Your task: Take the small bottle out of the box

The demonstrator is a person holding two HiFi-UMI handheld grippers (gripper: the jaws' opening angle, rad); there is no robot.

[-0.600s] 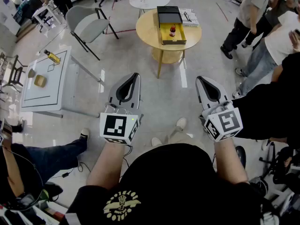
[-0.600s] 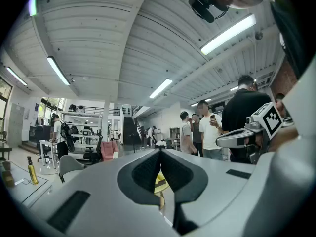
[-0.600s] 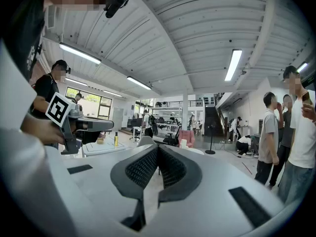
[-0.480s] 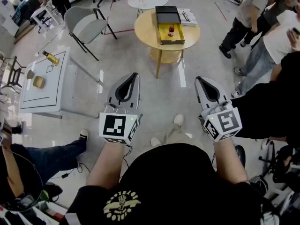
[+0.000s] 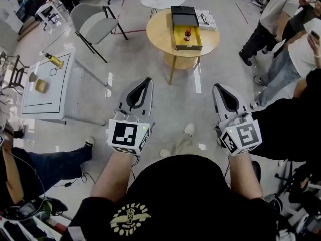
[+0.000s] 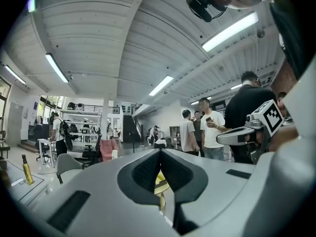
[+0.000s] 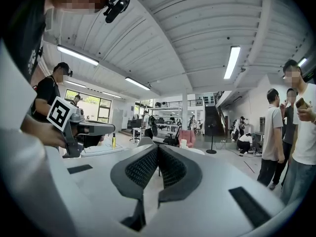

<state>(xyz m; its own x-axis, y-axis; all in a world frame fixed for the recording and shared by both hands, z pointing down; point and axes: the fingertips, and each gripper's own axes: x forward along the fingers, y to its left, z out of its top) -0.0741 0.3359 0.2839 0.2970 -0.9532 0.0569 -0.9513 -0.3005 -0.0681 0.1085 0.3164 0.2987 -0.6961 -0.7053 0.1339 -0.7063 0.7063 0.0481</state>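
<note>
Inside a yellow-lined rectangular box [image 5: 188,46] on a round wooden table [image 5: 160,31]: small reddish bottle [image 5: 187,33]. Well apart from it, smooth grey left hand-held gripper [image 5: 146,81] and right hand-held gripper [image 5: 216,87], jaws together, empty.

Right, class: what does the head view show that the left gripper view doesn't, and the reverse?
Head view only: the small bottle standing in the open box on the round table; the left gripper view gives just a yellow sliver there. Left gripper view only: the ceiling strip lights and a far staircase. Both: the right tool, the grey chair, and the yellow bottle on the white table.
</note>
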